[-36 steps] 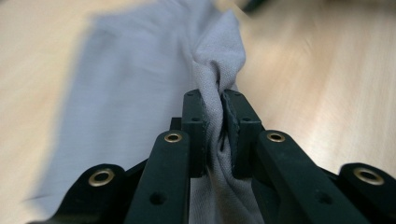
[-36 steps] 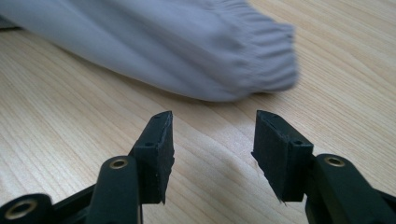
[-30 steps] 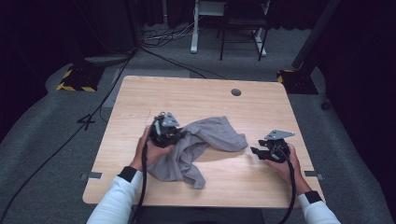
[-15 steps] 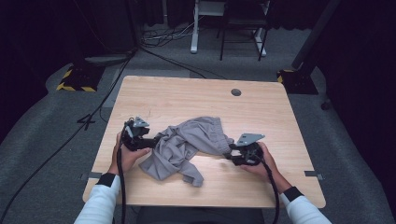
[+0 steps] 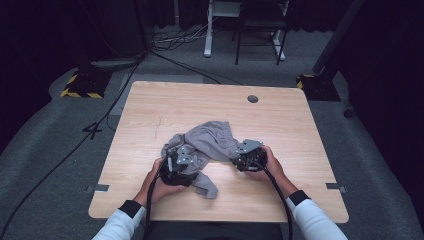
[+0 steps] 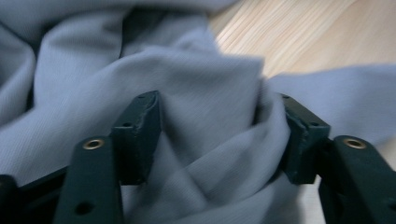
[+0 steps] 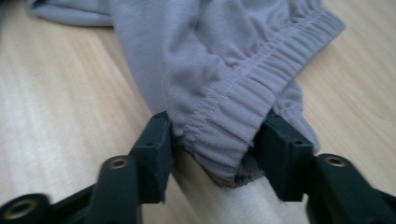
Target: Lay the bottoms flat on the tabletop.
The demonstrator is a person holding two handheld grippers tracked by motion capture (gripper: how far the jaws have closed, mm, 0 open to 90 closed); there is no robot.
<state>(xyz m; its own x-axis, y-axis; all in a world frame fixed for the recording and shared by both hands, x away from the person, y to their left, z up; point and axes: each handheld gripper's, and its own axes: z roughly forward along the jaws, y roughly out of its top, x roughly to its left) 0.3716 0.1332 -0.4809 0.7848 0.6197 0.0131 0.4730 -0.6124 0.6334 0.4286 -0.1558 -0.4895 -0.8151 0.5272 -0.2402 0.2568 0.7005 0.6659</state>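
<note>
Bench (image 5: 150, 115) wooden, carries the work | grey garment (image 5: 207, 142) bunched at centre, tail toward 6 o'clock | left gripper (image 6: 219, 135) at its 8 o'clock, fingers closing around a fold, likely to lift it | right gripper (image 7: 215, 144) at 4 o'clock, fingers closing around the elastic waistband, probably to spread it.
</note>
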